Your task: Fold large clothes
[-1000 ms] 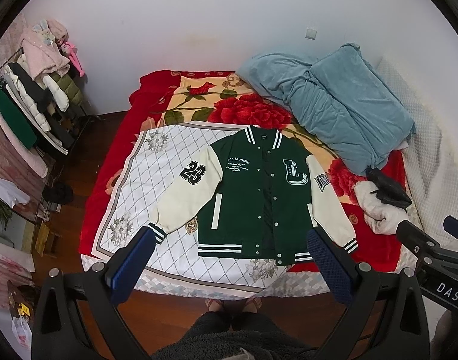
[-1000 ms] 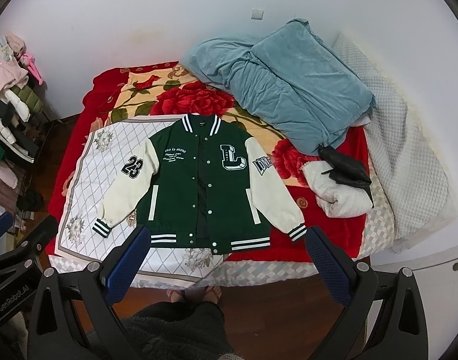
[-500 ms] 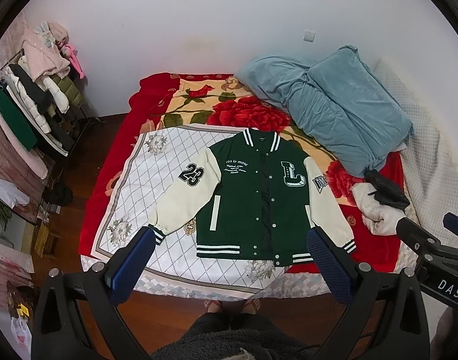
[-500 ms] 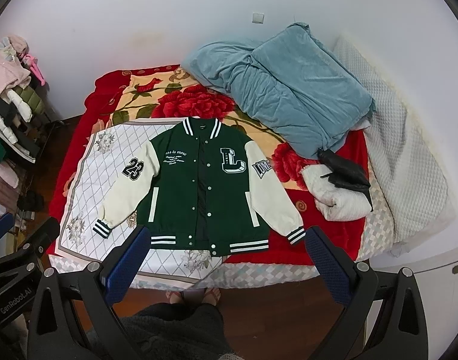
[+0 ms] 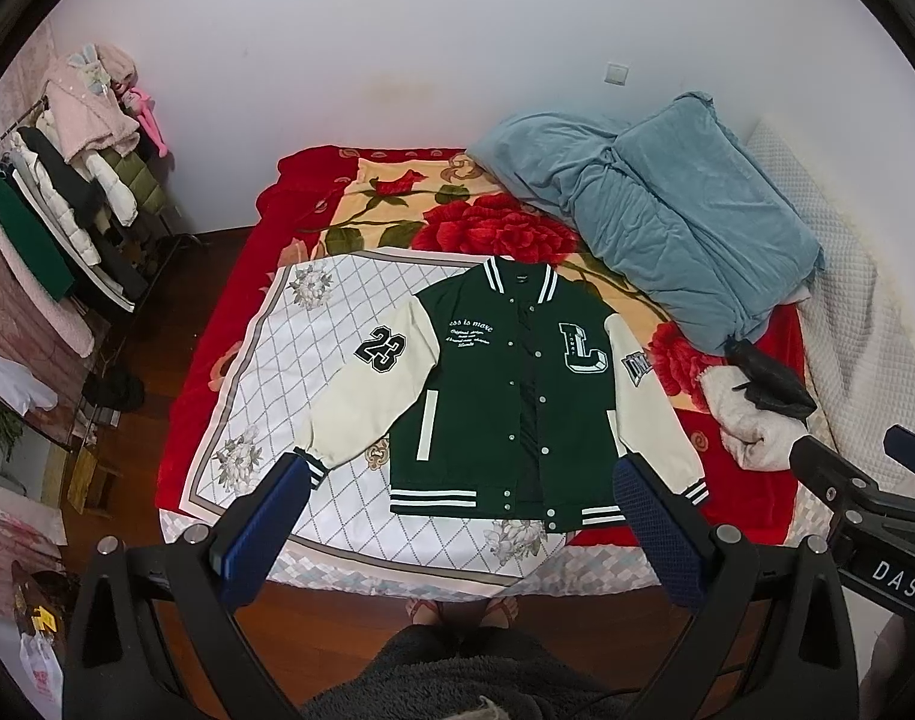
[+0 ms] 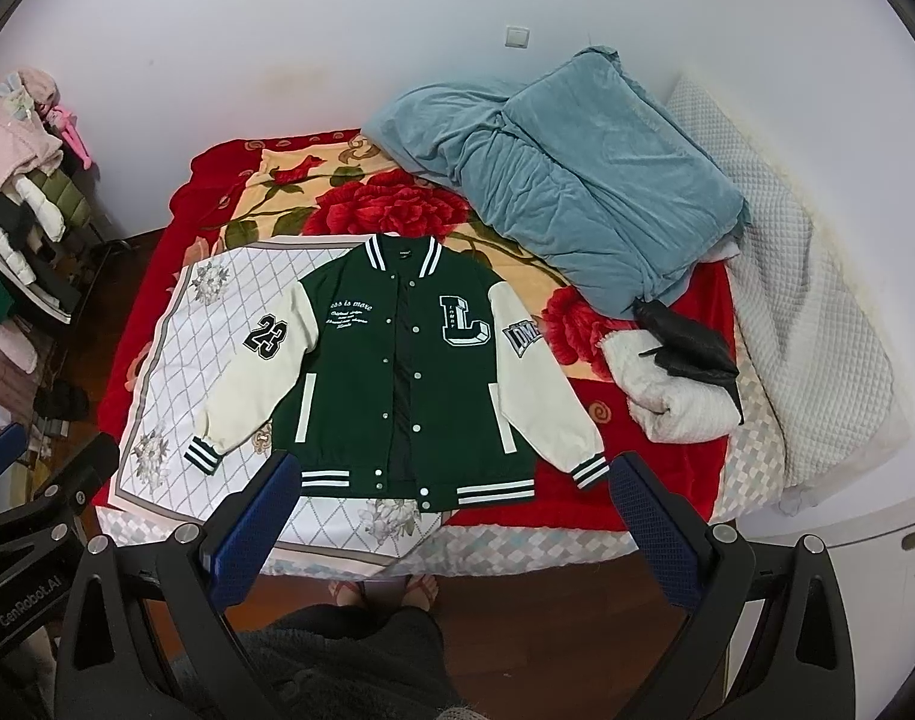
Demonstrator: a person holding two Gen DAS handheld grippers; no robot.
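A green varsity jacket [image 5: 505,396] with cream sleeves lies flat, front up and snapped shut, on a white diamond-pattern sheet [image 5: 289,360] on the bed; it also shows in the right wrist view [image 6: 409,378]. Both sleeves spread outward and down. My left gripper [image 5: 463,480] is open and empty, held high above the bed's near edge. My right gripper [image 6: 451,474] is open and empty at about the same height. Each gripper's body shows in the other's view, the right one [image 5: 865,504] and the left one [image 6: 37,504].
A red rose blanket [image 5: 493,222] covers the bed. A blue quilt [image 5: 667,222] lies at the back right, with a white towel and black item [image 5: 757,396] beside it. A clothes rack [image 5: 67,204] stands at left. The person's feet [image 5: 463,609] stand at the bed's near edge.
Both grippers have shifted slightly, so the jacket and bed sit a little lower in view. The jacket has not moved.
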